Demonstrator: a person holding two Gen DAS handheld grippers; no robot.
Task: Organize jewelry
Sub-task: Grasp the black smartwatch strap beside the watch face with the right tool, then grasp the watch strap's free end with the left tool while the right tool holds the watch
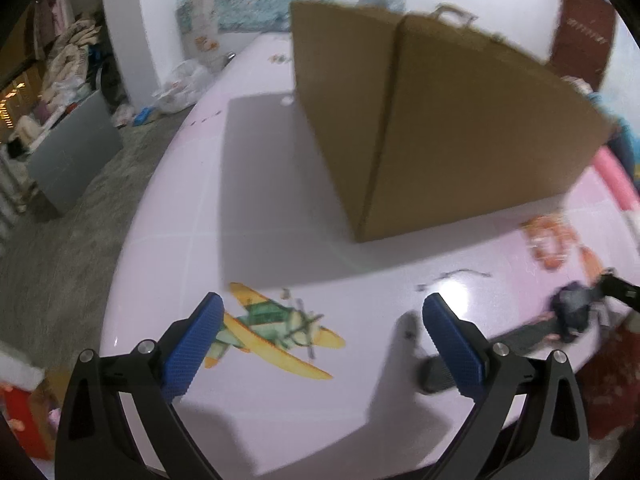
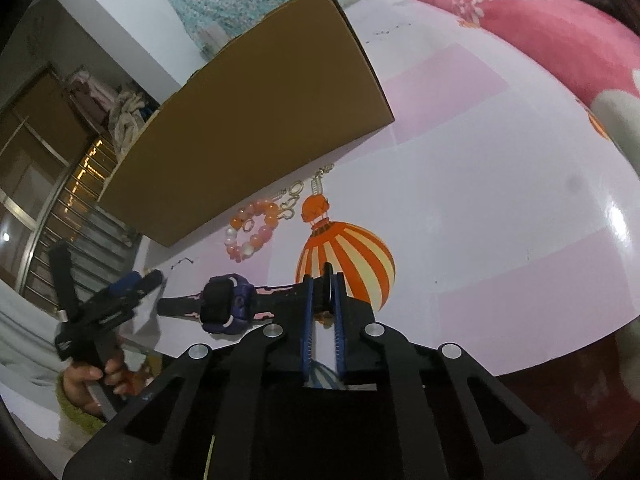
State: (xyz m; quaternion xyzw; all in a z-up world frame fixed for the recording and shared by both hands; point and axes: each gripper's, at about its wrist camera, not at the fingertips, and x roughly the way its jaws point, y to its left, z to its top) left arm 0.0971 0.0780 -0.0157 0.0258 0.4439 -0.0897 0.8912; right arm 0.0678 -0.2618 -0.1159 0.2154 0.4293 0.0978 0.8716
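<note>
A purple watch (image 2: 224,304) with a black and pink strap lies at the table's near edge. My right gripper (image 2: 323,280) is shut on one end of its strap. The watch also shows in the left wrist view (image 1: 572,312), far right. An orange and white bead bracelet (image 2: 252,228) and a silver chain with clasps (image 2: 298,196) lie by the brown cardboard box (image 2: 256,128). A thin dark chain (image 1: 452,278) lies ahead of my left gripper (image 1: 320,312), which is open and empty above the table. The box (image 1: 440,120) stands behind it.
The round pink table (image 2: 500,200) has printed pictures of a balloon (image 2: 348,256) and a plane (image 1: 276,328). A pink cushion (image 2: 520,24) lies beyond the table at the right. Floor clutter and a grey panel (image 1: 72,160) are at the left.
</note>
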